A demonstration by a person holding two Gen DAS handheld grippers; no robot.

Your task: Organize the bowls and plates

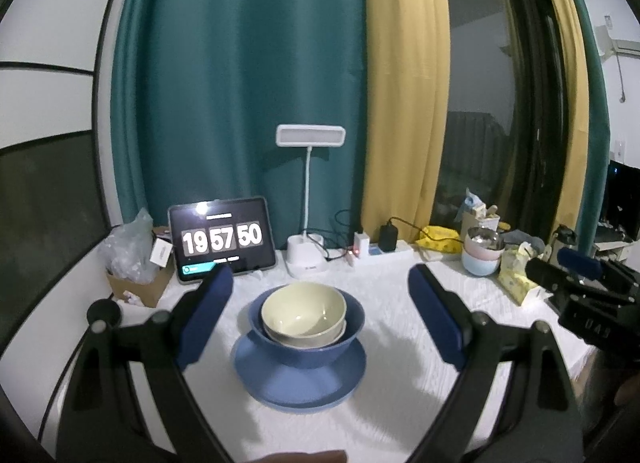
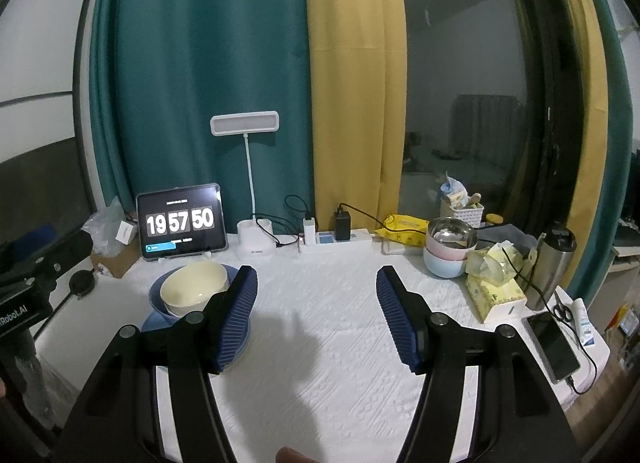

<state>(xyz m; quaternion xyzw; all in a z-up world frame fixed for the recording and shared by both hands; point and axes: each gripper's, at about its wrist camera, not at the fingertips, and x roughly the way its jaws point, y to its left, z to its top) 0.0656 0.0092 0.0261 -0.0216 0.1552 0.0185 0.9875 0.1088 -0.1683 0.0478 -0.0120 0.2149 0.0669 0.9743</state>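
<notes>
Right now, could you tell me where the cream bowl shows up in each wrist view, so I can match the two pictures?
Left wrist view: the cream bowl sits low in the centre, between the open fingers, nested in the blue bowl.
Right wrist view: the cream bowl sits lower left, partly behind the left finger.
Shared landmark: the tablet clock, behind the bowl in both views.

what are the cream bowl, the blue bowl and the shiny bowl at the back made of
Cream bowl: probably matte plastic or melamine; soft, dull sheen. Blue bowl and blue plate under it: the same matte look, likely plastic. Shiny bowl: its lining looks like stainless steel, with mirror-like reflections.
</notes>
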